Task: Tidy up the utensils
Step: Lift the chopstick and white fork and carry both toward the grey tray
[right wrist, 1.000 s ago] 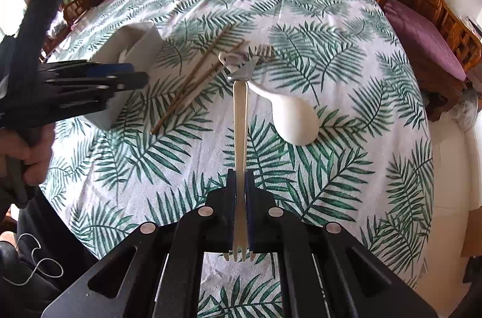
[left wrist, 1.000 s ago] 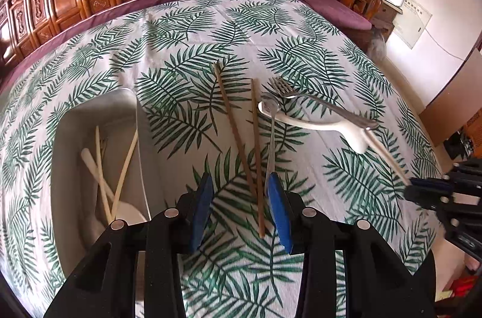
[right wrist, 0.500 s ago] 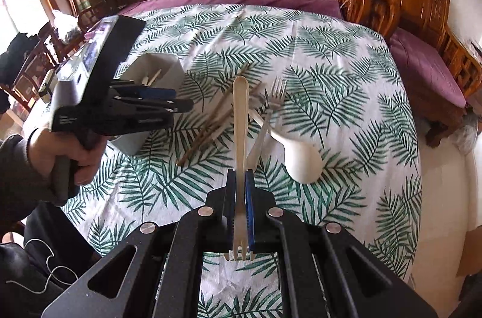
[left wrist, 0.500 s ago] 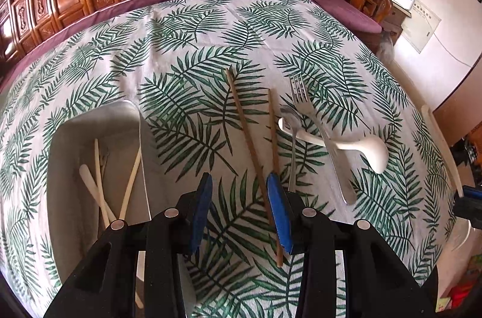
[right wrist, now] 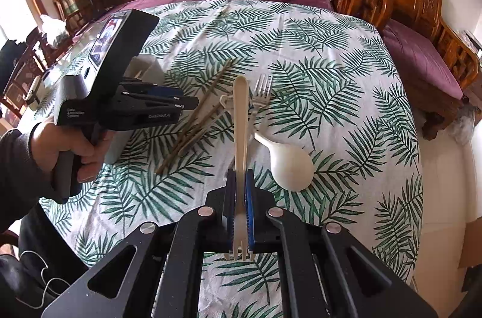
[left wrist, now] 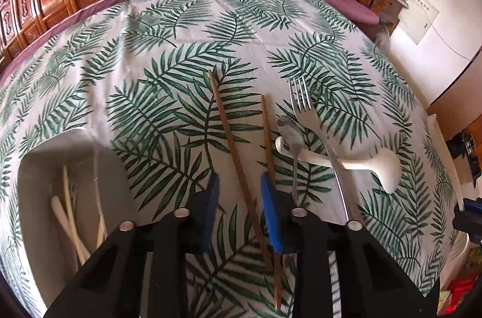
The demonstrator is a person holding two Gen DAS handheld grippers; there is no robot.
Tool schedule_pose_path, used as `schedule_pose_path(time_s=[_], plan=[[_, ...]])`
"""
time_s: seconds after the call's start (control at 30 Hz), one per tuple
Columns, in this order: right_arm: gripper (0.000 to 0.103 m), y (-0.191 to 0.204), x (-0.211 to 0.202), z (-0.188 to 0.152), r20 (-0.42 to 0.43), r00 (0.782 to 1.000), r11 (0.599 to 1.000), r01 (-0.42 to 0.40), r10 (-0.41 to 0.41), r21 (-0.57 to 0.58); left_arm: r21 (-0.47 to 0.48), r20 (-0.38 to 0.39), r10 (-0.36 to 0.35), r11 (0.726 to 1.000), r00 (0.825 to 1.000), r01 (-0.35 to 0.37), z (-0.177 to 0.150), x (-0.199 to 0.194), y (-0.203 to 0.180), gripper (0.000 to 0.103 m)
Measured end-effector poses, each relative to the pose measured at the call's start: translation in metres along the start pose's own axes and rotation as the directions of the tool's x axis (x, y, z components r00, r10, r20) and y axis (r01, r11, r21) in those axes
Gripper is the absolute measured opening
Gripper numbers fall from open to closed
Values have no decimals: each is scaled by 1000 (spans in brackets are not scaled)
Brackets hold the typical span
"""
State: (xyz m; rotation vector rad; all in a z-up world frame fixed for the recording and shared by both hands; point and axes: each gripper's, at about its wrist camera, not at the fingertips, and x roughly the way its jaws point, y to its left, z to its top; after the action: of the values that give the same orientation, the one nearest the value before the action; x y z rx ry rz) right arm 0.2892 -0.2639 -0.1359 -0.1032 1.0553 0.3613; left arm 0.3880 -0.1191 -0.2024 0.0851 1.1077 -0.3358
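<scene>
Closing around one slim brown chopstick (left wrist: 241,167), your left claw (left wrist: 239,208) hasn't pinched it; your right claw (right wrist: 240,212) clamps a flat cream plastic fork (right wrist: 240,149).

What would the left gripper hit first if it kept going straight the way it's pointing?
Most likely the brown chopstick lying between the closing jaws of the left gripper, then the tablecloth under it. Depth is hard to judge.

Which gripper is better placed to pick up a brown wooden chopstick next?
Left. The left gripper straddles one brown wooden chopstick, jaws closing; the right gripper already clamps a cream plastic fork.
</scene>
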Motion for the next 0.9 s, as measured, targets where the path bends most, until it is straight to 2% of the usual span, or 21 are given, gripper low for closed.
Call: schedule_pose_path(time_s=[0.13, 0.23, 0.4, 0.53, 0.63, 0.77, 0.9], plan=[[8, -6, 5, -1, -4, 1000, 1000, 2, -2, 14, 0, -24, 1, 1000, 1000, -1, 6, 13, -2, 19], [8, -9, 8, -2, -6, 1000, 1000, 2, -2, 22, -5, -40, -10, 1000, 999, 9, 8, 18, -3, 19], [8, -10, 10, -5, -12, 1000, 1000, 1, 0, 26, -24, -77, 15, 1000, 997, -17, 14, 26, -7, 17], [8, -9, 10, -7, -13, 1000, 1000, -1, 2, 25, -40, -78, 37, 998, 996, -40, 14, 27, -5, 7], [8, -8, 10, -9, -13, 1000, 1000, 1, -1, 25, -36, -83, 44, 998, 996, -47, 13, 27, -4, 5], [8, -7, 7, -9, -5, 1000, 1000, 5, -5, 31, -39, -73, 23, 999, 997, -26, 7, 17, -5, 4], [8, -4, 3, -8, 3, 1000, 999, 9, -9, 31, -34, -29, 12, 999, 1000, -13, 0, -10, -7, 4]])
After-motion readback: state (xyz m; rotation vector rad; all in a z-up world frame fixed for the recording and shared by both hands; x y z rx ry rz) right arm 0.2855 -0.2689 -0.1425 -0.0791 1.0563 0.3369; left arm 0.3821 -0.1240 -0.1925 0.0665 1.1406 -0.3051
